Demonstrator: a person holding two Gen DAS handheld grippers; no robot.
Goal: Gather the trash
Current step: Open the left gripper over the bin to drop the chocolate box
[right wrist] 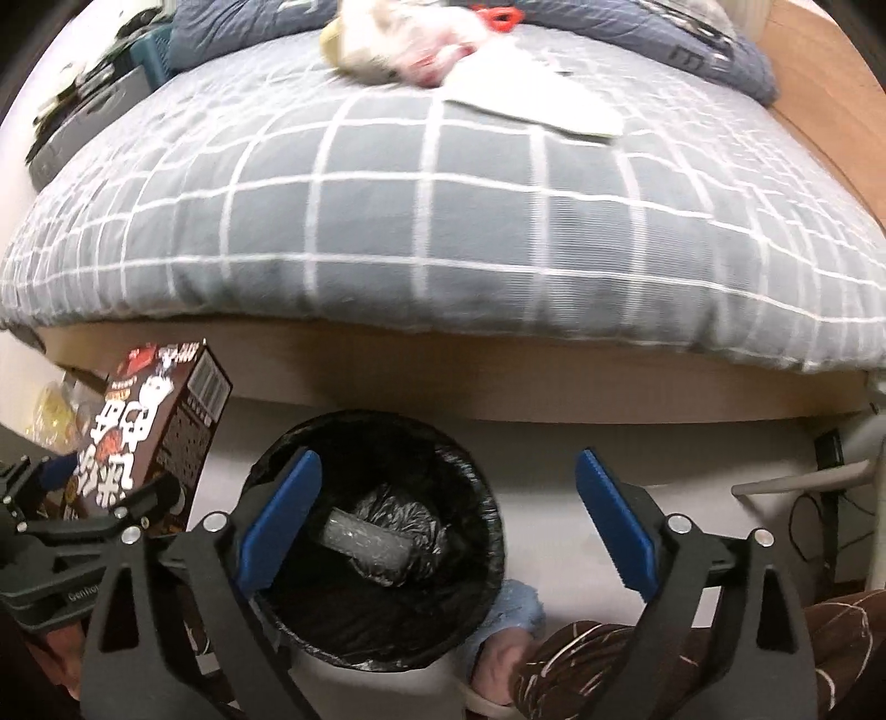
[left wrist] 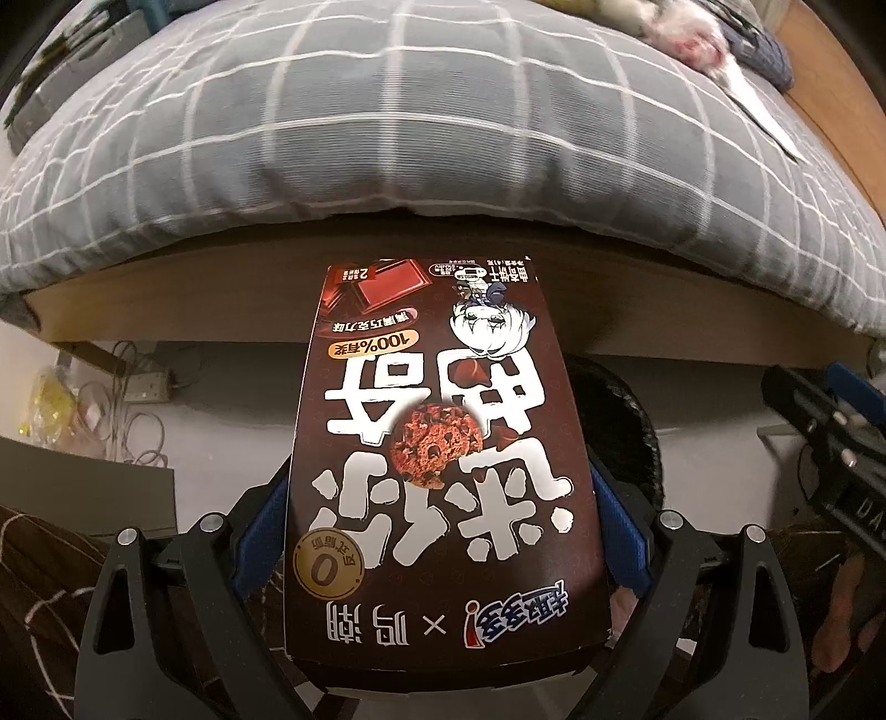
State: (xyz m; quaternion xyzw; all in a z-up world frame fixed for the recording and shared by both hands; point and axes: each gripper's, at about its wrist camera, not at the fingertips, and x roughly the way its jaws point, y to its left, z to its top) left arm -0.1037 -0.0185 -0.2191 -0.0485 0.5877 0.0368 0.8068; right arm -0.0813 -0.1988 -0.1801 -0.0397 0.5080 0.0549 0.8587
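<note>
Far to the left of the left gripper [left wrist: 443, 531], on the floor under the bed frame, lie a tangle of white cables [left wrist: 133, 415] and a power strip [left wrist: 145, 386], with a yellowish plastic bag [left wrist: 47, 399] beside them. The left gripper itself pinches a dark brown cookie box [left wrist: 437, 459] between its blue pads [left wrist: 260, 531], the box standing lengthwise along the fingers with its printed face turned up toward the camera and its lettering upside down. Ahead of and above this gripper stretches the bed, covered in a grey quilt with a white grid [left wrist: 387, 122]; behind the box, just to its right, the dark rim of a bin [left wrist: 631, 410] peeks out. Further right, at the edge of the left wrist view, part of the other gripper's black frame is visible. From the right wrist view, the cookie box [right wrist: 160, 437] sits to the left of the right gripper [right wrist: 443, 515], held up beside the bin and not over its mouth. The right gripper is spread wide with nothing between its blue pads [right wrist: 614, 526], and it hangs directly over a round trash bin [right wrist: 470, 581] lined with a black bag. Inside the bin, below and between the fingers, rests a crumpled clear bottle [right wrist: 368, 540]. Ahead of this gripper, far up on the quilt [right wrist: 415, 221], lie a flat white paper piece [right wrist: 537, 111] and a blurred pale bundle [right wrist: 398, 50] next to it. Below right, a brown patterned sleeve or trouser leg [right wrist: 609, 653] enters beside the bin.
</note>
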